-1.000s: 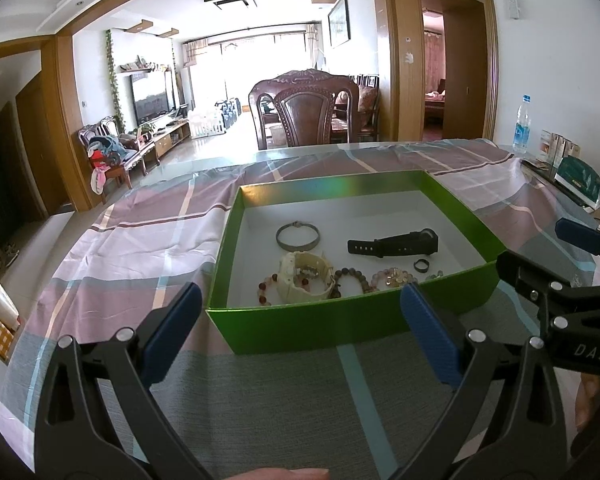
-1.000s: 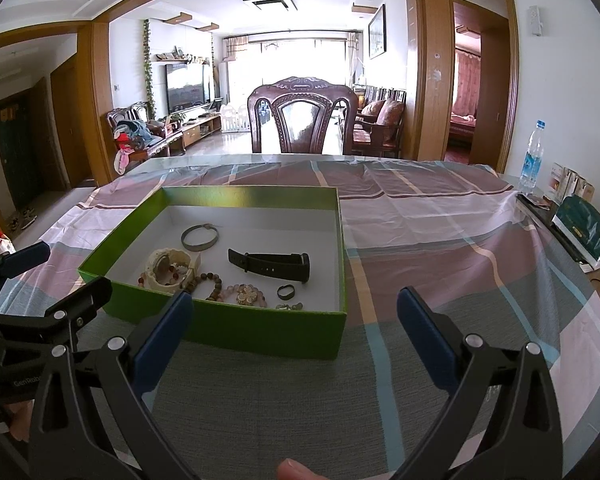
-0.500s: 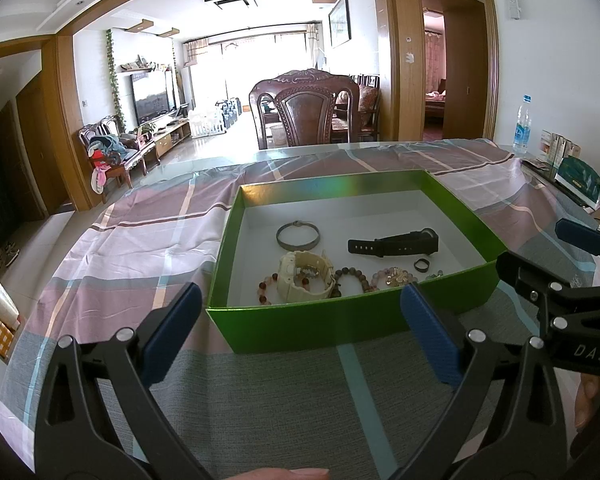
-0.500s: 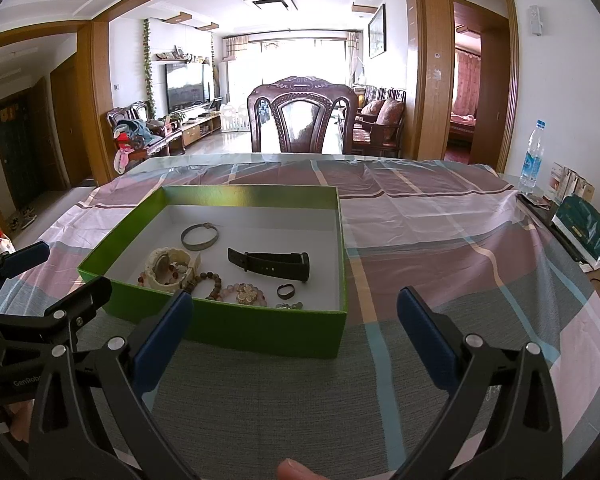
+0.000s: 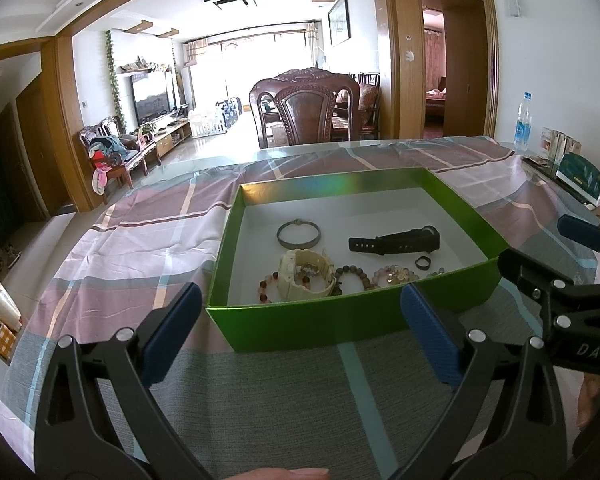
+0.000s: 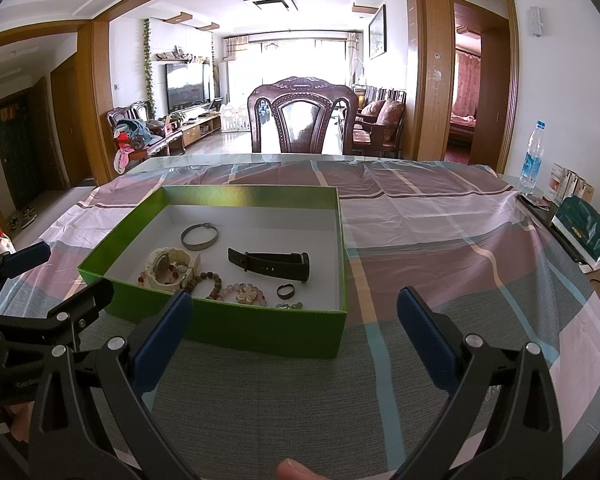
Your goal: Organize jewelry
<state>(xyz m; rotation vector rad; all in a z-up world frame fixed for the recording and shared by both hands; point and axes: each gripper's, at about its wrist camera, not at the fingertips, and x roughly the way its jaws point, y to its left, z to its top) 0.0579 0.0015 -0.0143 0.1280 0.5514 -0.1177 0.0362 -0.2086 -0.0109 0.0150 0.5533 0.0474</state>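
Note:
A shallow green box (image 5: 312,326) (image 6: 236,330) sits on the checked tablecloth. Inside lie a silver bangle (image 5: 299,233) (image 6: 199,236), a black watch (image 5: 396,239) (image 6: 270,265), a cream watch (image 5: 306,276) (image 6: 168,266), bead bracelets (image 5: 354,274) (image 6: 214,282), a flower bracelet (image 5: 396,275) (image 6: 249,294) and a small ring (image 5: 423,263) (image 6: 285,291). My left gripper (image 5: 300,336) is open and empty, just short of the box's near wall. My right gripper (image 6: 294,338) is open and empty, at the box's near right corner.
A dark wooden chair (image 5: 305,114) (image 6: 303,120) stands at the table's far side. A water bottle (image 6: 532,158), small cartons (image 6: 572,188) and a green packet (image 6: 584,232) stand along the right edge. The cloth (image 6: 440,240) lies flat right of the box.

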